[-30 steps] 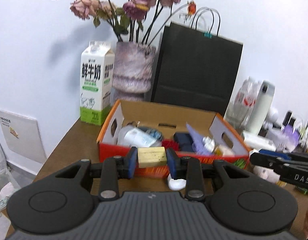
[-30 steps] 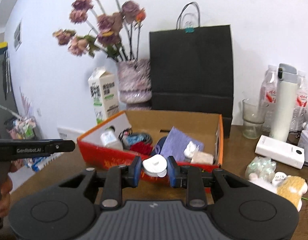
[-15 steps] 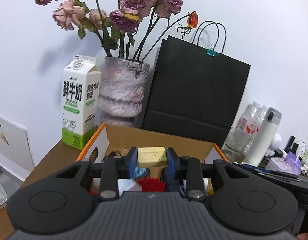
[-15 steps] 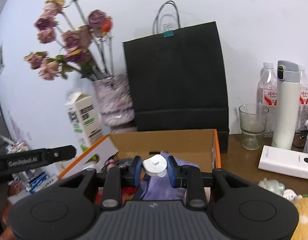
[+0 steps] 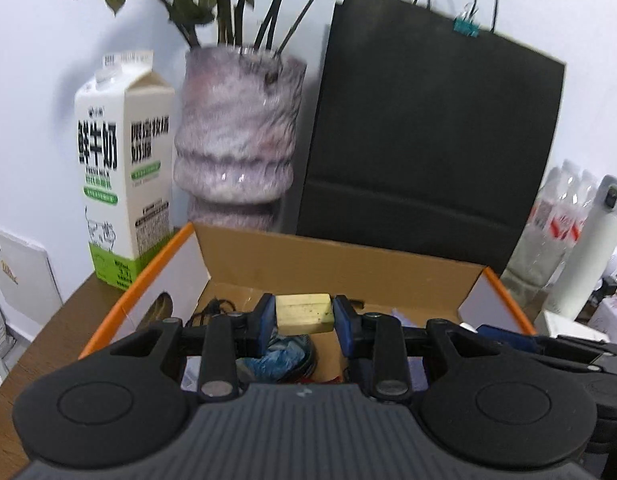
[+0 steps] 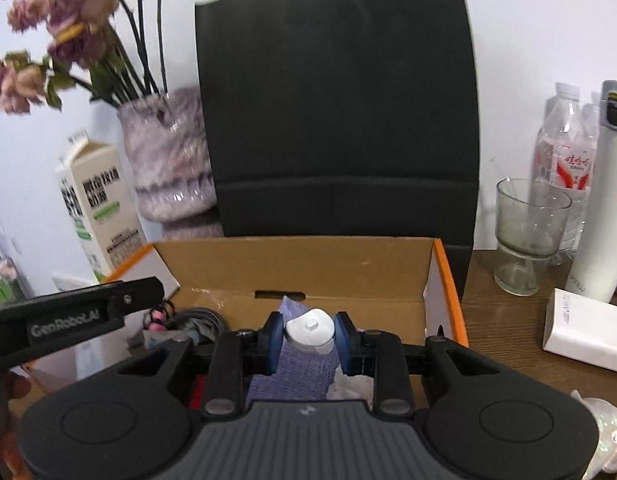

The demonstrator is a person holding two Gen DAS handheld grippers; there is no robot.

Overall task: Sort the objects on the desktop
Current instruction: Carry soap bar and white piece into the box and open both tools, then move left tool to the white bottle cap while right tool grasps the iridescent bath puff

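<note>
Left gripper (image 5: 304, 317) is pinching a stiff, light yellow block (image 5: 304, 313) by its ends; right gripper (image 6: 306, 334) is clamping a slick white cap (image 6: 310, 329), both hovering over the box (image 6: 448, 280), bag at twelve o'clock.

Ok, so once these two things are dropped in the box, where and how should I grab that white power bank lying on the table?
Take the white power bank across its two long flat faces, around mid-length. It lies flat on the table right of the cardboard box, so come from above with the right gripper. The glass and the white flask stand close behind it, leaving little room for a level approach.
</note>
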